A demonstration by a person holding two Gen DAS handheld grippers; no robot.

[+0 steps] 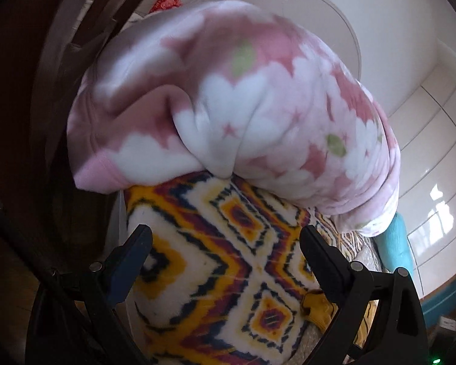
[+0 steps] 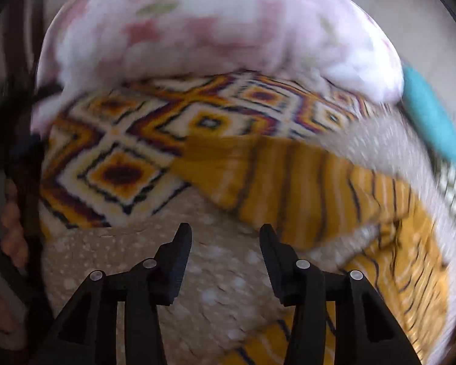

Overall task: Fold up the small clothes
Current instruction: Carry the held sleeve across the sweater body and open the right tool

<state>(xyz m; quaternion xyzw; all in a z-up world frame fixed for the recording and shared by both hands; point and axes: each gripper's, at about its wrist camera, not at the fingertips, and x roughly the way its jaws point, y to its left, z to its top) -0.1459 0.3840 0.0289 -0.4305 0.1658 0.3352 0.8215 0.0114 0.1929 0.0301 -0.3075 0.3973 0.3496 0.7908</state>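
A mustard-yellow garment with dark stripes (image 2: 304, 182) lies rumpled on a beige speckled bedcover (image 2: 222, 289); the picture is blurred. My right gripper (image 2: 225, 228) hovers open over the bedcover just left of the garment, with nothing between its fingers. A corner of the yellow garment (image 1: 316, 307) peeks out beside the right finger in the left wrist view. My left gripper (image 1: 226, 231) stands wide open above a fleece blanket with yellow, maroon and navy diamonds (image 1: 228, 243), and holds nothing.
A bulky pink and white floral blanket (image 1: 243, 106) is heaped at the far side, over the diamond blanket (image 2: 121, 152). A teal roll (image 1: 395, 243) lies at the right. Dark wooden furniture (image 1: 30, 121) stands at the left, where fingers of a hand (image 2: 12, 231) show.
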